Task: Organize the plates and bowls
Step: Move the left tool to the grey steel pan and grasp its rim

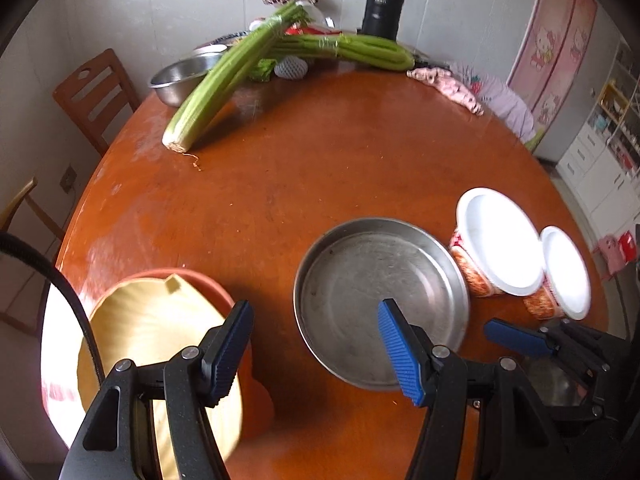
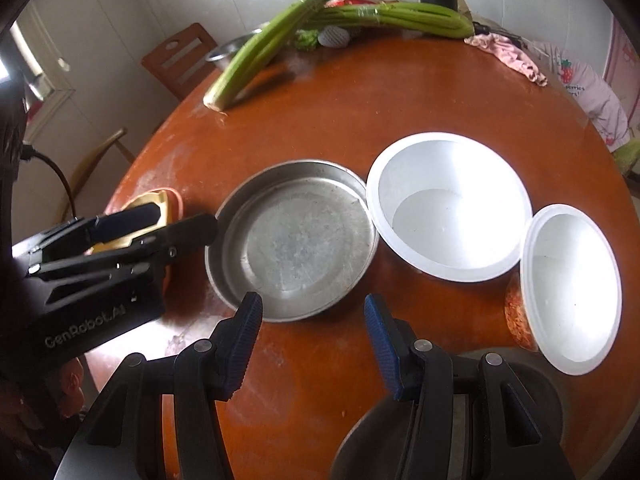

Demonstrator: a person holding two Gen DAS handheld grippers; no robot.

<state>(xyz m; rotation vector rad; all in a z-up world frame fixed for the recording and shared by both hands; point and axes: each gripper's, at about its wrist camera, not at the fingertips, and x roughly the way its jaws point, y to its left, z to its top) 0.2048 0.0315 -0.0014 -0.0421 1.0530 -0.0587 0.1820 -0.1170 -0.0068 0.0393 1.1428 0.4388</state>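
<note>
A round steel pan point(image 1: 380, 300) point(image 2: 292, 240) sits empty on the brown round table point(image 1: 320, 160). To its right stand a large white bowl point(image 1: 500, 240) point(image 2: 448, 204) and a smaller white bowl point(image 1: 568, 272) point(image 2: 572, 288), both patterned red outside. A yellow plate point(image 1: 152, 332) lies on an orange plate point(image 1: 196, 278) at the left. My left gripper point(image 1: 316, 344) hangs open over the table between the yellow plate and the pan, holding nothing. My right gripper point(image 2: 312, 340) is open and empty just in front of the pan. A steel bowl point(image 2: 360, 444) lies beneath it.
Two celery bunches point(image 1: 224, 80) point(image 2: 256, 52) lie at the far side beside a steel bowl point(image 1: 180, 76), a black flask point(image 1: 382, 8) and a pink cloth point(image 1: 448, 86). A wooden chair point(image 1: 96, 96) stands beyond the table's left edge.
</note>
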